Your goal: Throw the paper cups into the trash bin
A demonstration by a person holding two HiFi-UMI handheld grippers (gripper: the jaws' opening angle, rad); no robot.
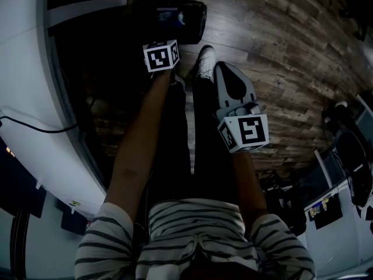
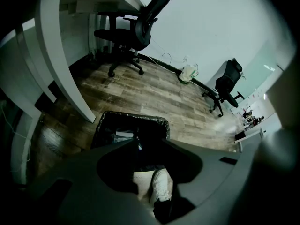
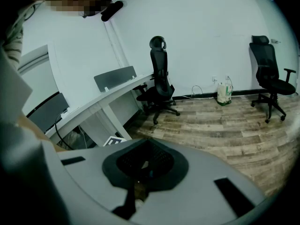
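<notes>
My left gripper [image 2: 151, 142] hangs half open and empty; my right gripper [image 3: 143, 140] is closed on nothing. The trash bin [image 2: 132, 125] stands at twelve o'clock beyond my shoe [image 2: 159, 184]. The drop looks done; next I need another paper cup.

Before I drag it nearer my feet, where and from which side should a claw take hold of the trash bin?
Take the trash bin by its rim, on the side nearest the white shoe, coming straight down. It stands upright with its mouth open. The rim under the black liner looks thin enough to pinch, while the body looks too wide.
</notes>
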